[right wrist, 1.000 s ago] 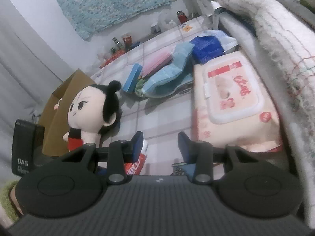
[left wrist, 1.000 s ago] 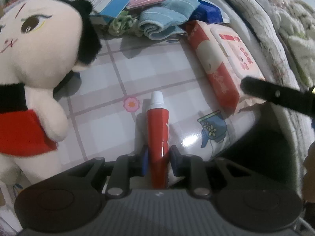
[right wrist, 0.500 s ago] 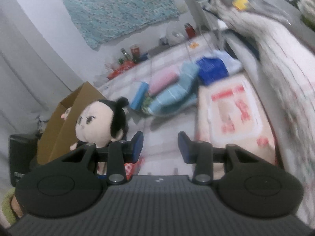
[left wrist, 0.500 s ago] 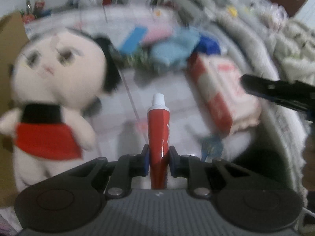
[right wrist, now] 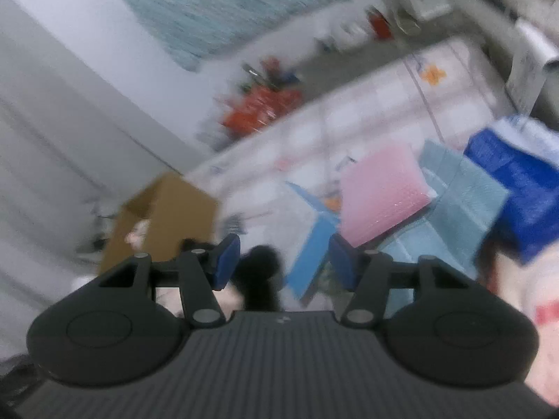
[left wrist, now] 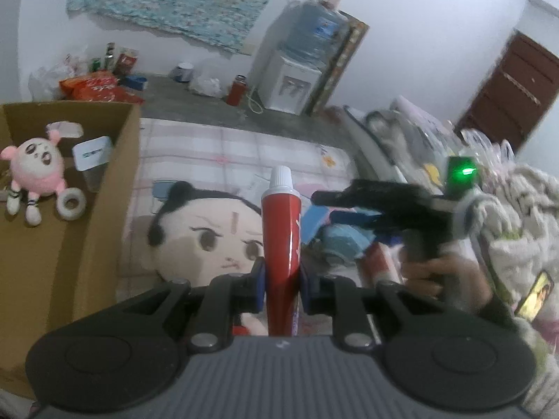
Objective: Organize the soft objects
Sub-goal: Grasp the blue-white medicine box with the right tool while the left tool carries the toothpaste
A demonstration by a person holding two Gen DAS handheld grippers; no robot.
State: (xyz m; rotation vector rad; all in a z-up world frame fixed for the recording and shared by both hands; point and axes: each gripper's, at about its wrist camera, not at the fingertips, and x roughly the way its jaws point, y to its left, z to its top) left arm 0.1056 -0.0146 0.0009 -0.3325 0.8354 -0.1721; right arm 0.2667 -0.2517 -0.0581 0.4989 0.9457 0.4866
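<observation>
Left tool (left wrist: 282, 288) is clamping the lower body of a red tube (left wrist: 281, 237), white cap up, the tube standing nearly upright between the blue pads and carried clear above the checked surface (left wrist: 223, 150). The cardboard box (left wrist: 104, 188) is standing open to the left, already holding a pink plush toy (left wrist: 33, 171), a tape roll (left wrist: 71, 203) and a small white packet (left wrist: 92, 153).

Right tool (right wrist: 283, 262) is spreading its jaws with nothing between them, pointing toward the pile of cloths: a pink folded cloth (right wrist: 382, 195) lying on a light blue towel (right wrist: 454, 209), a dark blue pack (right wrist: 520, 181) beside them. That view is blurred, so the exact target cannot be told.

Judgement on doing this step well:
- Likely step: carrying the tube to the box. Keeping the grip low and firm is mattering, since a soft tube can slip or buckle.
- Clearing the box's near wall before lowering, then letting go low over bare cardboard rather than on the plush toy.
- The big doll (left wrist: 209, 237) is lying just below the tube; passing above its head avoids dragging it.
- The two tools are working close together; keeping their paths apart is wise.
</observation>
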